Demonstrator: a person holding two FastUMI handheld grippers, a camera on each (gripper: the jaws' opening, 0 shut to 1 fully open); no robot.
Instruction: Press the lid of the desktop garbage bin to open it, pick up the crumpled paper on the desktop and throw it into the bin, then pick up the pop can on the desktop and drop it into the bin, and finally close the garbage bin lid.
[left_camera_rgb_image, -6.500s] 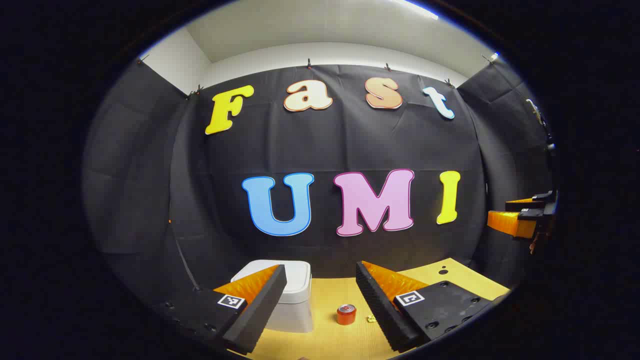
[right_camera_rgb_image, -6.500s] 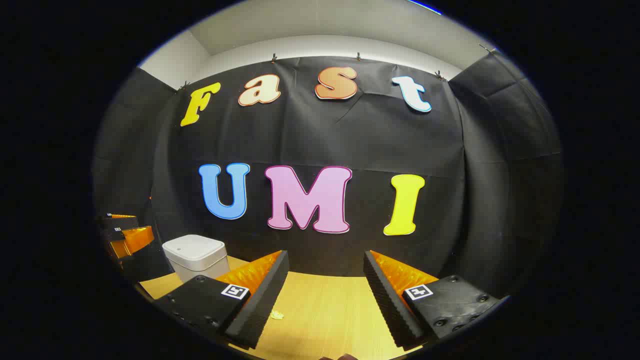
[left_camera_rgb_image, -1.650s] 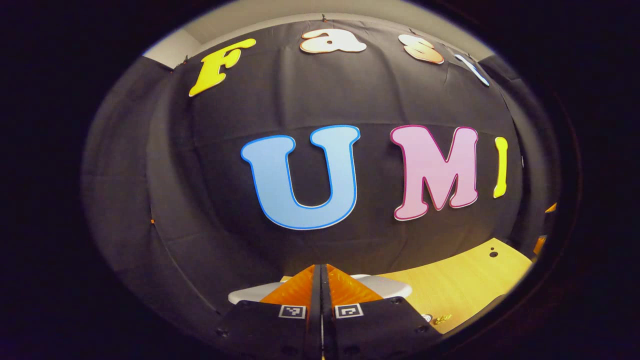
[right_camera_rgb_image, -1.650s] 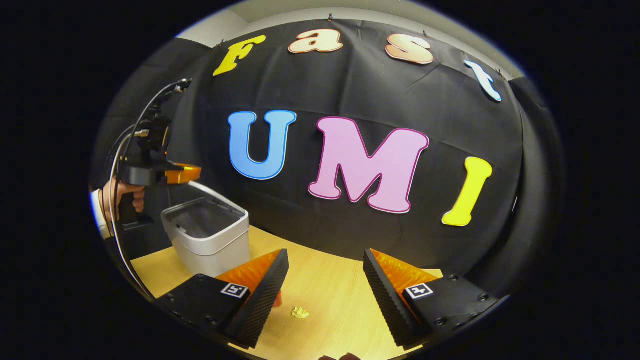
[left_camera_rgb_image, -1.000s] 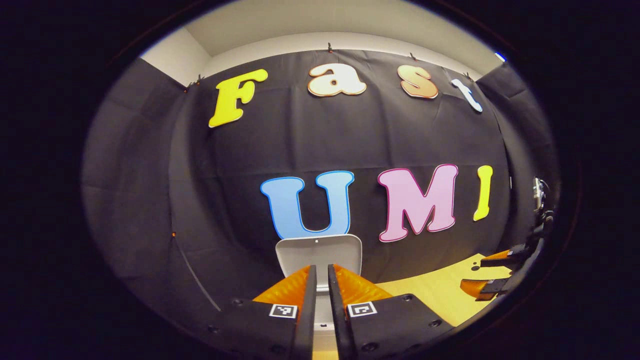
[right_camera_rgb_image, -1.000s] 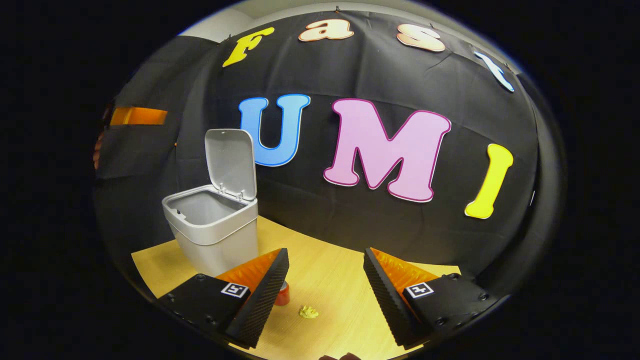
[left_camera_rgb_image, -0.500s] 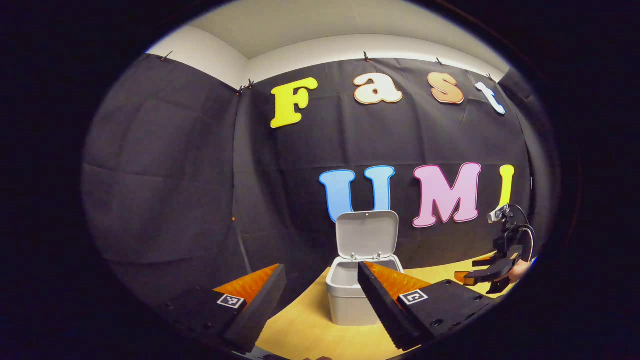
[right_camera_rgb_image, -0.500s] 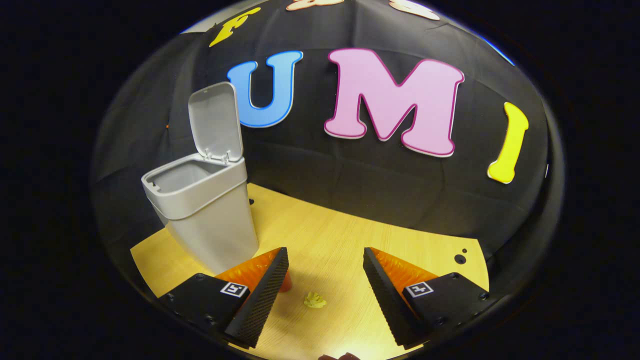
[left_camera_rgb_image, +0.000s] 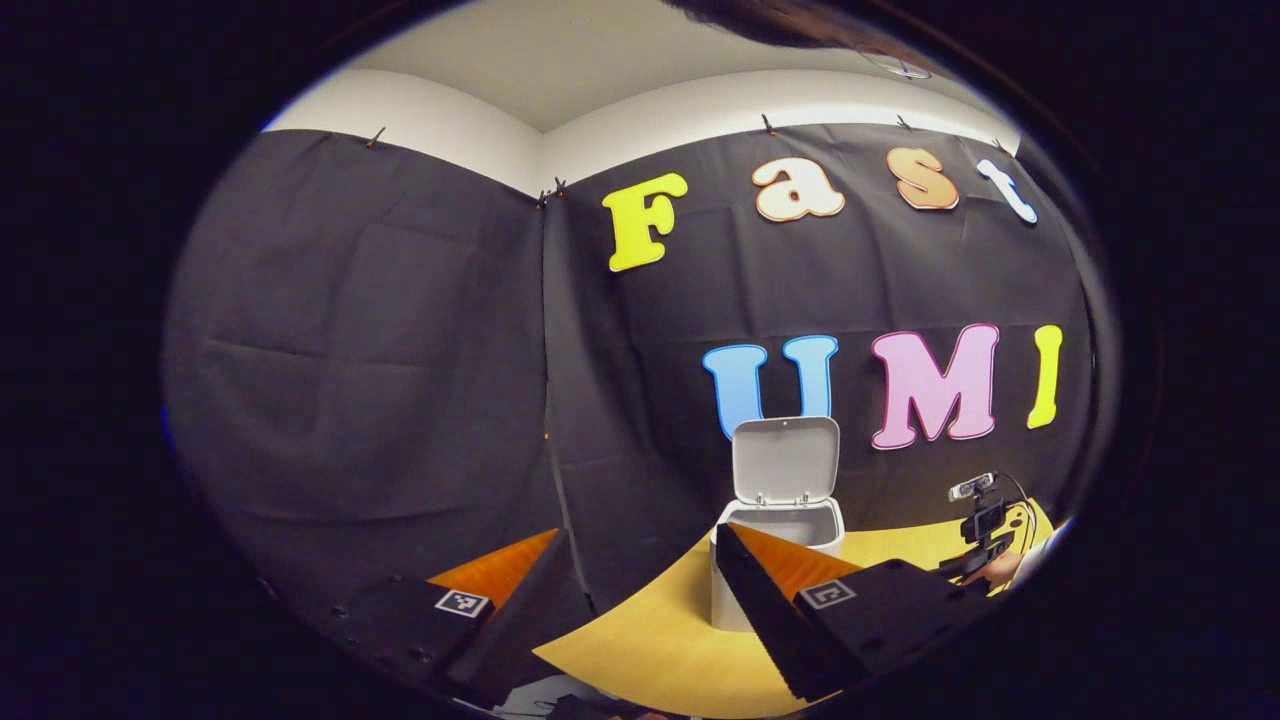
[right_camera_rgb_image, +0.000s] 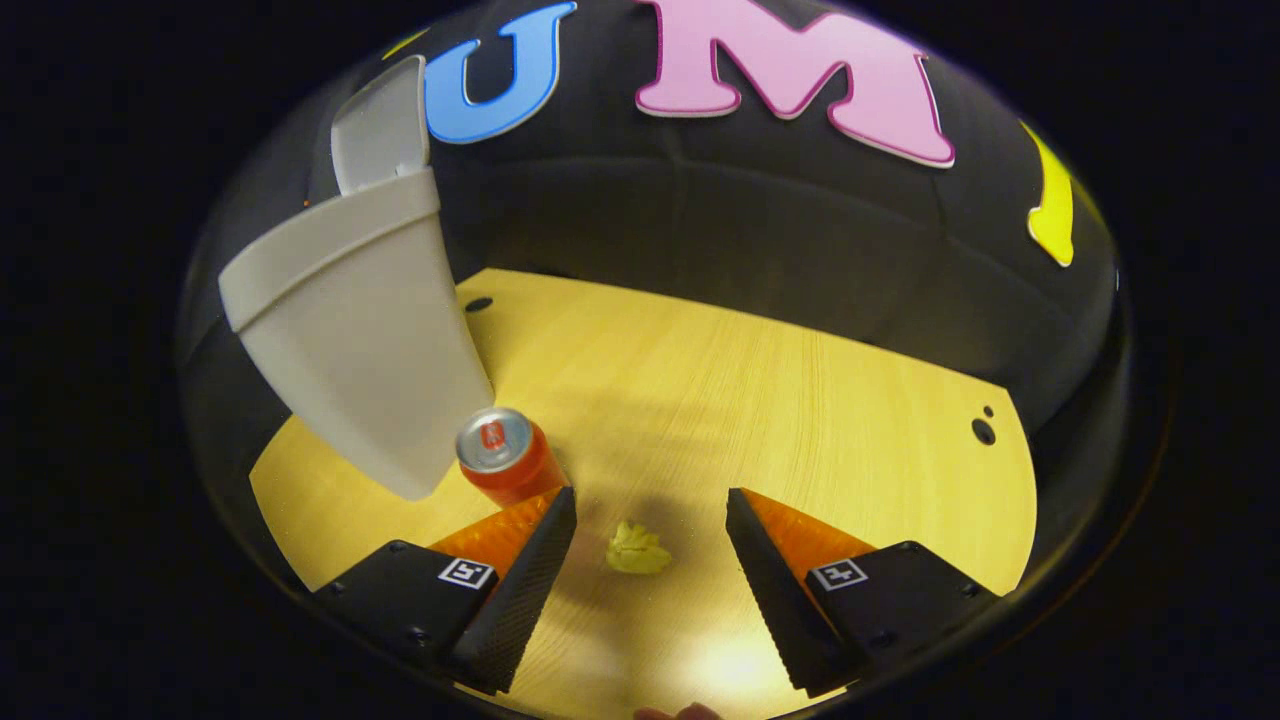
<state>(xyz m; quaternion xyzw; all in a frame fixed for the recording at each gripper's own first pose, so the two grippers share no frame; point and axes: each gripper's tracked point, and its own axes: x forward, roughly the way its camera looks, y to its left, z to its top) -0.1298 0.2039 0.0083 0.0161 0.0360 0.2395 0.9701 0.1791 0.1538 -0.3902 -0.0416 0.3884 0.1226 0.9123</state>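
Right gripper view: right gripper (right_camera_rgb_image: 650, 530) hanging spread open above the crumpled paper (right_camera_rgb_image: 637, 550) on the table (right_camera_rgb_image: 800, 400).
The paper is lying between the two fingers without touching either; the pop can (right_camera_rgb_image: 505, 455) is standing upright just beside the garbage bin (right_camera_rgb_image: 350, 330), between the bin and the paper. In the left gripper view, the left gripper (left_camera_rgb_image: 640, 610) is also hanging open, empty, near the bin, whose lid (left_camera_rgb_image: 785, 460) is standing raised.
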